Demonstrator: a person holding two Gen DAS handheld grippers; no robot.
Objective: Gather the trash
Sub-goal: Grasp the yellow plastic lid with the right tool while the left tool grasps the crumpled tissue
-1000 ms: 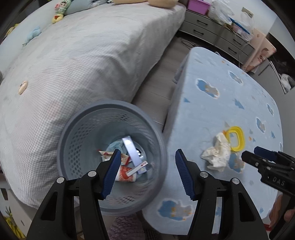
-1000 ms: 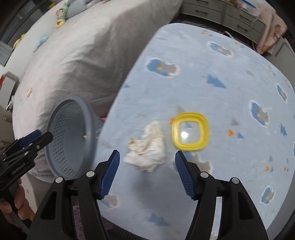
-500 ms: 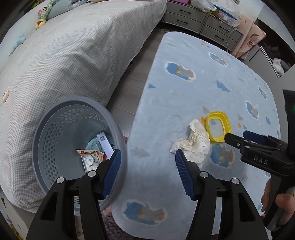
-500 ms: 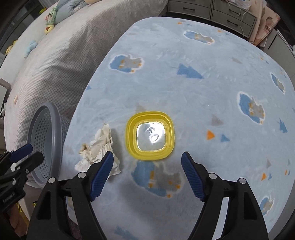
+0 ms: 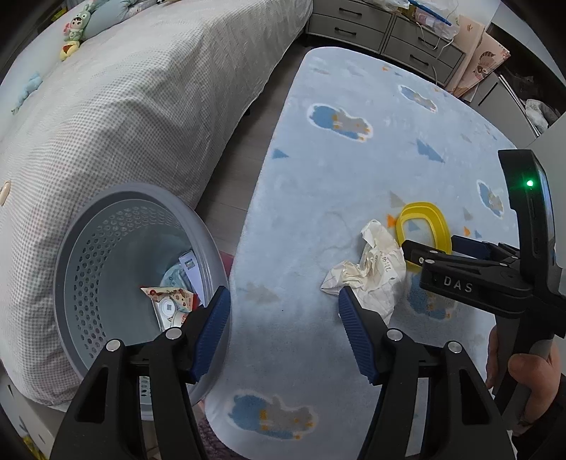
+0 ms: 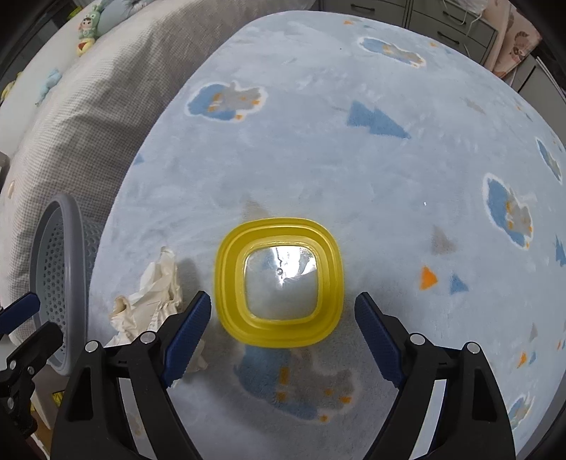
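A crumpled white paper (image 5: 371,272) lies on the blue rug (image 5: 353,159), touching a square yellow plastic container (image 6: 279,318) on its right. A grey perforated basket (image 5: 141,187) with wrappers inside stands at the rug's left edge, beside the bed. My left gripper (image 5: 283,300) hovers over the rug between basket and paper; its jaws are opening with nothing between them. My right gripper (image 6: 283,299) points down over the yellow container, jaws opening wide. The container sits centred just ahead of its fingertips, and the pads do not touch it.
A bed with a checked grey cover (image 5: 123,106) runs along the left, with soft toys (image 5: 72,33) at its far end. Grey drawers (image 5: 385,32) with clutter on top stand at the back. Wood floor (image 5: 244,162) shows between bed and rug. A hand (image 5: 520,375) holds the right gripper's handle.
The left gripper swung from above the basket to the right, over the rug. The right gripper shifted from the crumpled paper to the yellow container, sank closer and spread its jaws wider.
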